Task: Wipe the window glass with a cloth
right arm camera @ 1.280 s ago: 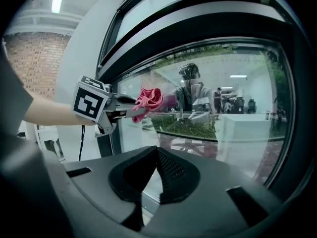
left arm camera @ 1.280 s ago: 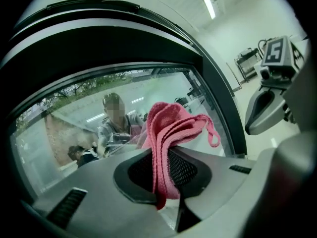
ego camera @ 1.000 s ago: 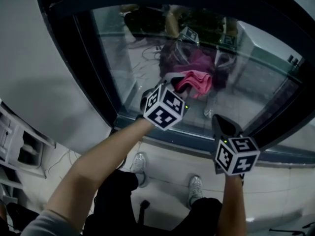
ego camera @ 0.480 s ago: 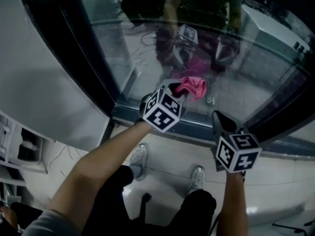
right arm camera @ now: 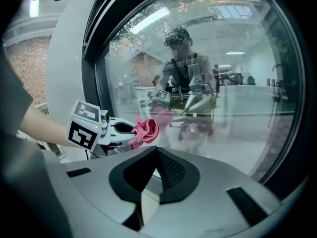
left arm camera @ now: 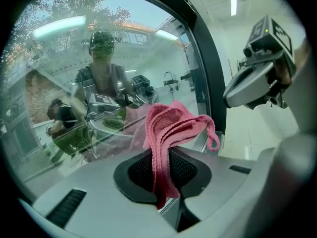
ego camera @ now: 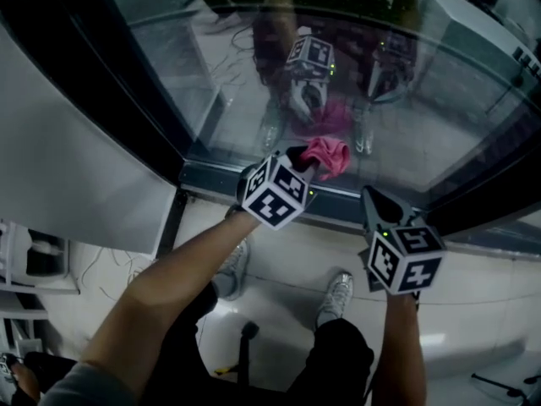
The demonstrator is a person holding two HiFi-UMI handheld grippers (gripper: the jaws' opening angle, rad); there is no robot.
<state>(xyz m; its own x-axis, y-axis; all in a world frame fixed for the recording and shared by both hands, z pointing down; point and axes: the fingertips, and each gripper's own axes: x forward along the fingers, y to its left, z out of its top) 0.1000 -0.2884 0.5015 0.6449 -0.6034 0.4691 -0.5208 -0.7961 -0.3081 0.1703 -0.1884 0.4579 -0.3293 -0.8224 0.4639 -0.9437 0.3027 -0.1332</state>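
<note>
By the window glass, one cloth (left tool grips it).

Ahead of you a big window pane sits in a dark frame, plain white wall to your left. Under you the floor is glossy white tile. A ceiling strip light glows overhead, and a brick building shows through the glass
</note>
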